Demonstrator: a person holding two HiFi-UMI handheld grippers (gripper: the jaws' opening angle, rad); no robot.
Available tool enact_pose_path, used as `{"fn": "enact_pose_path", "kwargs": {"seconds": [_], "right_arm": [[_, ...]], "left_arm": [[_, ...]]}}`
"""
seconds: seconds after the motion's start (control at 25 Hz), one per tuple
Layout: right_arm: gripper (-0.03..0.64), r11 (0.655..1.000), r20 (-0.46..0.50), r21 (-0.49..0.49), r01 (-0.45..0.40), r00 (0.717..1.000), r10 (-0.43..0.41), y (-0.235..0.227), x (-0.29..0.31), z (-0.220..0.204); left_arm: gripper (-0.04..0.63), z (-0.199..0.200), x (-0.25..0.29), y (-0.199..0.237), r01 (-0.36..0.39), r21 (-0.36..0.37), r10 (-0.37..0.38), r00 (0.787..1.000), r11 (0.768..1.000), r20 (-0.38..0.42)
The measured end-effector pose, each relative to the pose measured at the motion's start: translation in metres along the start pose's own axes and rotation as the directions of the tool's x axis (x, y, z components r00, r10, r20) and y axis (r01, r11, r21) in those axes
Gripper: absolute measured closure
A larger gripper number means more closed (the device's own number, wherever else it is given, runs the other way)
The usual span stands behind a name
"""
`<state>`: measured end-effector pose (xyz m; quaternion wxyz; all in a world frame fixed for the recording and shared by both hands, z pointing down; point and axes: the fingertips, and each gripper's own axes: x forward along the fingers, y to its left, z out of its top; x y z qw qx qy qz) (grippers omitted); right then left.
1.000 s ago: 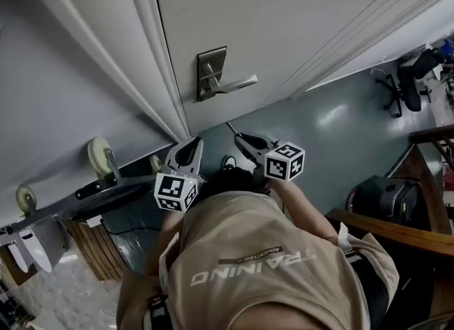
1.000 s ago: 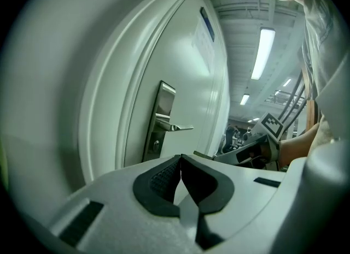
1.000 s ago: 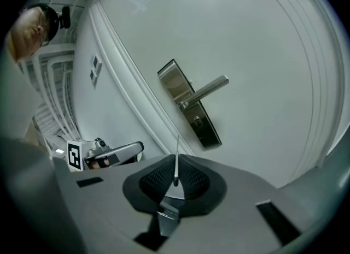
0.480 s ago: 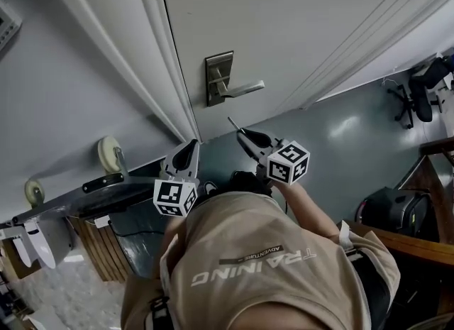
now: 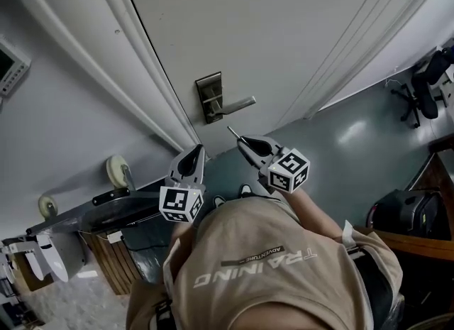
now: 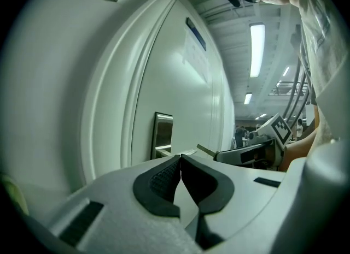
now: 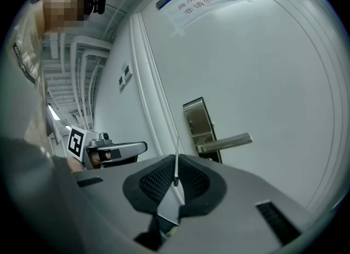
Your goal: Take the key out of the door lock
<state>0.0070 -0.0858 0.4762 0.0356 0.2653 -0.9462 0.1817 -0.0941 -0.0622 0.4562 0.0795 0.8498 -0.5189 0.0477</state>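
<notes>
The door (image 5: 298,30) is shut in its moulded frame (image 5: 145,73), and both grippers hang in open air just short of it, with bare door face above and to the right of the lock plate (image 5: 209,98) and grey floor (image 5: 340,133) open on the right. The right gripper (image 5: 245,139) has its jaws pressed together on the key (image 5: 232,133), whose thin blade sticks out past the pads toward the door; its tip sits below the lever handle (image 5: 240,103) and clear of the plate, touching nothing. The left gripper (image 5: 195,152) is beside it, near but apart, with its jaws closed and nothing between them (image 6: 180,166). In the right gripper view the key (image 7: 176,163) stands upright between the pads, with the plate (image 7: 199,127) and lever (image 7: 227,142) beyond it. A wheeled cart (image 5: 117,172) stands against the wall at the left, and an office chair (image 5: 425,80) and a dark bag (image 5: 404,211) lie well off to the right; nothing lies between the grippers and the door. Compared with a second ago, the key was already out and is clamped the same way, while the plate now shows lower in the head view.
</notes>
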Motion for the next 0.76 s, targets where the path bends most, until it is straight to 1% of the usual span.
{"fn": "enact_pose_path", "kwargs": {"seconds": [0.16, 0.32, 0.36, 0.48, 0.6, 0.76], "right_arm": [[0.589, 1.000, 0.001, -0.027, -0.001, 1.000, 0.001, 0.001, -0.001, 0.003], [0.589, 0.989, -0.041, -0.142, 0.038, 0.998, -0.044, -0.005, -0.004, -0.005], [0.589, 0.987, -0.055, -0.158, 0.040, 0.997, -0.050, -0.005, -0.006, -0.008], [0.589, 0.989, -0.079, -0.146, 0.017, 0.996, -0.029, -0.002, -0.002, -0.014], [0.589, 0.993, -0.076, -0.116, -0.005, 0.997, -0.004, 0.003, 0.004, -0.015], [0.589, 0.991, -0.055, -0.135, 0.005, 0.998, -0.013, 0.001, 0.011, -0.009]], "left_arm": [[0.586, -0.002, 0.002, 0.002, -0.009, -0.011, 0.009, 1.000, 1.000, -0.003], [0.586, -0.006, 0.006, -0.002, 0.002, -0.021, -0.002, 1.000, 1.000, -0.012], [0.586, -0.006, 0.006, -0.004, 0.006, -0.021, -0.006, 1.000, 1.000, -0.012], [0.586, -0.004, 0.005, -0.003, 0.000, -0.011, 0.000, 1.000, 1.000, -0.008], [0.586, -0.012, 0.000, 0.005, -0.022, -0.039, 0.021, 0.999, 0.999, -0.025], [0.586, -0.024, -0.004, 0.013, -0.015, -0.042, 0.013, 0.998, 0.999, -0.063]]}}
